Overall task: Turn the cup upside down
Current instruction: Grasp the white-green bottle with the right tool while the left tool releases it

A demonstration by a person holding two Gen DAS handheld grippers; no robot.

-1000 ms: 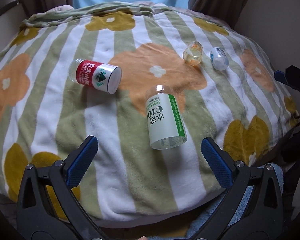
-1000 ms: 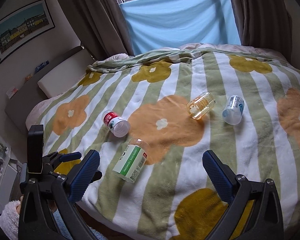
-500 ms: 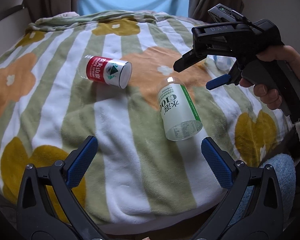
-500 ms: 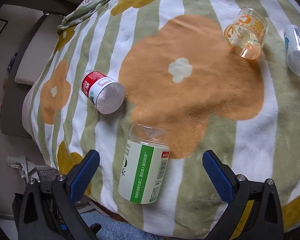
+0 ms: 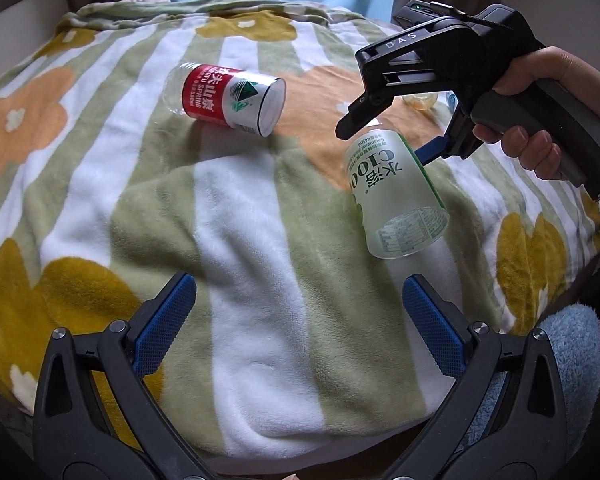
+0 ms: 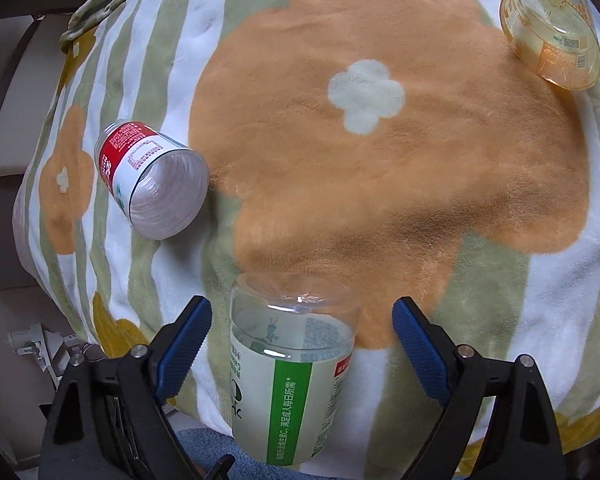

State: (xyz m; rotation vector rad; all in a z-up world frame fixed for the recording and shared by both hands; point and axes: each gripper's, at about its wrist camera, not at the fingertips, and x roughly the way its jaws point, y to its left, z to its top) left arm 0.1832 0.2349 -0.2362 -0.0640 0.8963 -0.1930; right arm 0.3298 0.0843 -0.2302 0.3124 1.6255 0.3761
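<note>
From my left gripper (image 5: 296,314), fingers spread wide on nothing, I see the green-labelled cup (image 5: 396,196) lying on its side on the flowered blanket (image 5: 228,248), my right gripper (image 5: 384,136) poised over its closed end. From the right wrist, my fingers (image 6: 184,344) stand parted either side of that cup (image 6: 292,380), not touching. A red-labelled cup (image 6: 152,184) lies nearby.

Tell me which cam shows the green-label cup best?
Left wrist: the green-label cup shows whole, lying on the blanket, right gripper at its closed end. Right wrist crops it between open fingers, mouth hidden.
</note>
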